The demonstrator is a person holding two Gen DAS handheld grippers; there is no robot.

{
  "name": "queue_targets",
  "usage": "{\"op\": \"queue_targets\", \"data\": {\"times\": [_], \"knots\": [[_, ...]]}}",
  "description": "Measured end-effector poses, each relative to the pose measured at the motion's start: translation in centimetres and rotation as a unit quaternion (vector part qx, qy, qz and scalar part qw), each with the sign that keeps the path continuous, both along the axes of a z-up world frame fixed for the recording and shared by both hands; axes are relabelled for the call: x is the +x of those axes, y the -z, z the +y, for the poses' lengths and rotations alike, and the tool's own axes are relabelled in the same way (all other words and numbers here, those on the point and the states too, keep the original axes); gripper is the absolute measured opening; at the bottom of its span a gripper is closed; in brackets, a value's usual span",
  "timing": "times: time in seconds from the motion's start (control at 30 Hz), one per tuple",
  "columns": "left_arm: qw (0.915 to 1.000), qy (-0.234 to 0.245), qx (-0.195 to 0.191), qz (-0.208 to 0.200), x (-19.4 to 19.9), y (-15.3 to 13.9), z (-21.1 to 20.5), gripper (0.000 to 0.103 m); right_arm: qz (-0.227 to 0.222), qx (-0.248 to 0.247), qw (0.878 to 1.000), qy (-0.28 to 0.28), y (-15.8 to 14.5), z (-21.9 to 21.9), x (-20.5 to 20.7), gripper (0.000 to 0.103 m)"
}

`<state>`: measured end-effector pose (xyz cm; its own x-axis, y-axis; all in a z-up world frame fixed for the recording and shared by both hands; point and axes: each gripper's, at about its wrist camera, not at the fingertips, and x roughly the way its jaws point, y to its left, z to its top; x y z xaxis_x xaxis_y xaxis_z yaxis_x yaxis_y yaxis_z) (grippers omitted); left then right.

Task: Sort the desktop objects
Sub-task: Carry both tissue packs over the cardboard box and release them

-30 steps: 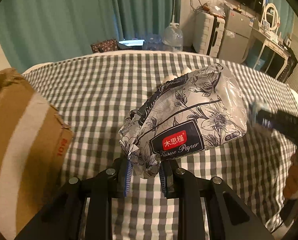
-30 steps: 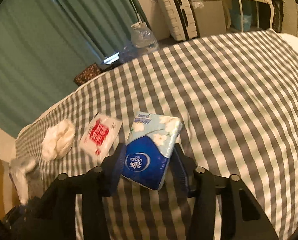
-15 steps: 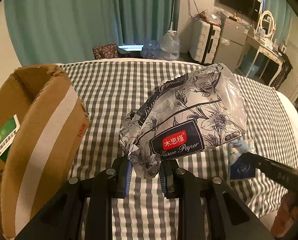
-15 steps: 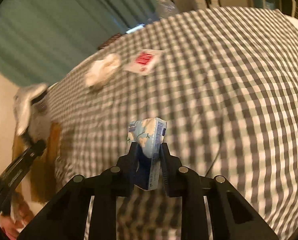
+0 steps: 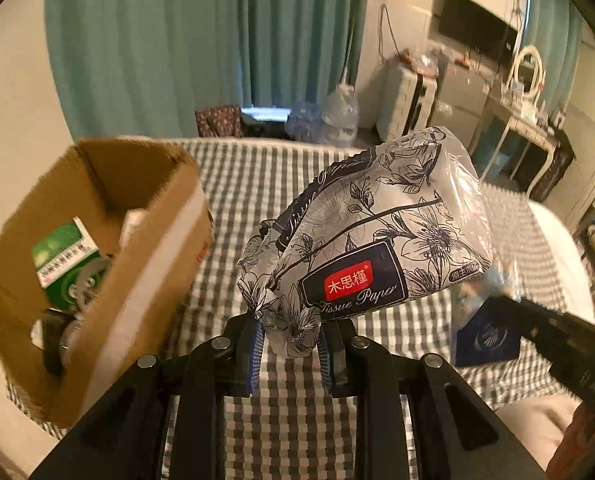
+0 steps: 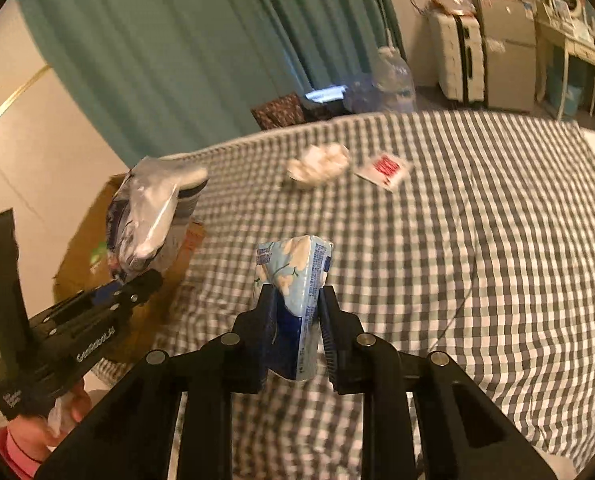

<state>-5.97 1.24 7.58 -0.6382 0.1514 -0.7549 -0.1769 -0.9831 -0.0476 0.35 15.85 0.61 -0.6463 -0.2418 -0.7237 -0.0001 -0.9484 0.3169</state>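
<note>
My left gripper point(image 5: 289, 328) is shut on the crimped end of a black-and-white floral tissue pack point(image 5: 377, 232), held in the air just right of an open cardboard box point(image 5: 149, 280). My right gripper point(image 6: 295, 300) is shut on a small blue tissue pack point(image 6: 297, 272), which stands on edge between the pads above the checked cloth. In the right wrist view the left gripper point(image 6: 137, 280) and its floral pack point(image 6: 149, 216) hang over the box point(image 6: 81, 256) at the left. A crumpled white tissue point(image 6: 317, 164) and a red-and-white packet point(image 6: 385, 170) lie farther back on the cloth.
The box holds a green carton point(image 5: 63, 256) and some dark items. The grey-and-white checked cloth point(image 6: 477, 260) covers a bed-like surface. Beyond it are teal curtains point(image 5: 177, 40), a water jug point(image 5: 339, 114), suitcases and a white desk. A hand point(image 6: 37, 432) holds the left gripper.
Both grippers have risen and swung left toward the cardboard box, whose inside now shows. The right gripper closed on the blue pack, lifted it off the cloth and rolled it on edge.
</note>
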Motion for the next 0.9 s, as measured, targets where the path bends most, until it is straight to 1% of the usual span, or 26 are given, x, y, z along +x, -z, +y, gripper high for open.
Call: {"op": "queue_targets", "data": {"times": [0.1,0.23,0.37,0.53,0.6,0.7,0.83,0.9], "knots": [[0.9998,-0.001,0.008,0.016,0.3,-2.5,-1.1,0.024,0.015,0.007,1.000,-0.009,-1.8,-1.3,0.6,0.022],[0.9995,-0.015,0.002,0.029,0.2,-5.8,-3.2,0.024,0.048,0.024,0.998,-0.031,-4.8,-4.3,0.6,0.022],[0.9983,-0.039,0.004,0.044,0.5,-8.0,-6.3,0.024,0.081,0.024,0.994,-0.063,-8.1,-7.9,0.0,0.022],[0.9955,-0.078,0.001,0.055,-0.1,-10.1,-11.0,0.024,0.105,0.015,0.989,-0.100,-10.6,-12.4,-1.6,0.022],[0.9944,-0.090,-0.004,0.056,-0.5,-10.4,-12.4,0.024,0.107,0.012,0.988,-0.112,-10.9,-14.0,-2.6,0.022],[0.9927,-0.109,-0.011,0.051,-1.4,-9.9,-14.8,0.024,0.103,0.007,0.985,-0.135,-11.0,-16.9,-4.3,0.022],[0.9892,-0.142,-0.009,0.036,-2.8,-7.9,-18.3,0.024,0.077,0.005,0.984,-0.158,-9.6,-20.2,-7.1,0.022],[0.9872,-0.158,-0.006,0.017,-3.6,-6.2,-20.0,0.024,0.061,0.009,0.984,-0.167,-8.4,-21.9,-8.9,0.022]]}}
